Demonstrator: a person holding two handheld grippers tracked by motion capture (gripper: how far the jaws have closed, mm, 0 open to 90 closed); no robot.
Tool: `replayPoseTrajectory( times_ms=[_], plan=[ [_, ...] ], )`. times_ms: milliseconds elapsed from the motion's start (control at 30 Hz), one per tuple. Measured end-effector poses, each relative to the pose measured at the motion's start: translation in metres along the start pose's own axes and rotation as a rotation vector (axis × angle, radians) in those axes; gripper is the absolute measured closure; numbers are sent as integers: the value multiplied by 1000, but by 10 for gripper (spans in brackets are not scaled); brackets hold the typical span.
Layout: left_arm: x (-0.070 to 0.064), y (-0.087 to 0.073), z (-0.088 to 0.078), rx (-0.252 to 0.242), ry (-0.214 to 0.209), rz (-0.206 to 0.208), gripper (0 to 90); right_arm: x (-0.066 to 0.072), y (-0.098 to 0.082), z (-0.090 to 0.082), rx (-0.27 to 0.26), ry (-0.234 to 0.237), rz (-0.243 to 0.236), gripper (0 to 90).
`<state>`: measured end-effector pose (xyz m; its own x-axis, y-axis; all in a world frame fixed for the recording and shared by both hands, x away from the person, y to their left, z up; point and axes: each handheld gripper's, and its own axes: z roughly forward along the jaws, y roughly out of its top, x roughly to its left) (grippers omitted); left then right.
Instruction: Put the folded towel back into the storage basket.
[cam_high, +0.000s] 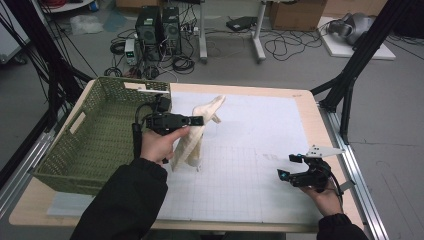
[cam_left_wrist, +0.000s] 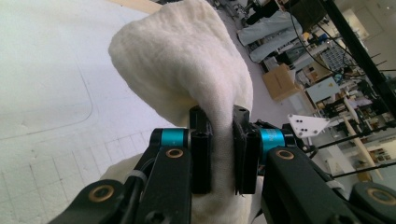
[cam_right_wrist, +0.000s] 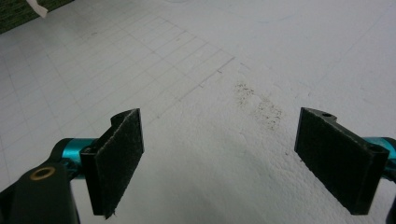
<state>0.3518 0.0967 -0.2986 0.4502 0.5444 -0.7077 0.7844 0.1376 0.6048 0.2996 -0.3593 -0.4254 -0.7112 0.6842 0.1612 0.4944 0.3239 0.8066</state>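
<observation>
A white gridded mat (cam_high: 250, 150) covers a wooden table, with a green woven basket (cam_high: 95, 135) at its left. The left gripper (cam_high: 196, 120) pinches a cream towel (cam_high: 192, 140), which hangs limp above the mat beside the basket. It looks soft and light, best gripped at a bunched fold. The right gripper (cam_high: 290, 166) rests near right, jaws wide and empty.

High overview; two close finger-level views over shared mat (cam_high: 250, 165).

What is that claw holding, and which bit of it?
The left claw pinches a cream towel at a bunched fold near its top. The right claw holds nothing.
</observation>
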Motion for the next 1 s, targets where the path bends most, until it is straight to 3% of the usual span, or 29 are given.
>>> replayPoseTrajectory(
  times_ms=[133,267,367,533,600,1000],
  plan=[
    [-5,2,-10,-21,7,1,799,0,1,2,5,2,-6,147],
    [-4,8,-32,-44,35,11,799,0,2,4,7,4,-10,147],
    [8,12,-49,-67,54,-8,799,0,2,6,11,4,-10,147],
    [25,19,-62,-49,78,-28,799,1,3,10,21,10,-22,147],
    [32,22,-67,-64,83,-45,799,2,3,10,26,8,-24,148],
    [69,38,-104,-94,125,-68,798,2,2,12,48,6,-32,148]
  ],
)
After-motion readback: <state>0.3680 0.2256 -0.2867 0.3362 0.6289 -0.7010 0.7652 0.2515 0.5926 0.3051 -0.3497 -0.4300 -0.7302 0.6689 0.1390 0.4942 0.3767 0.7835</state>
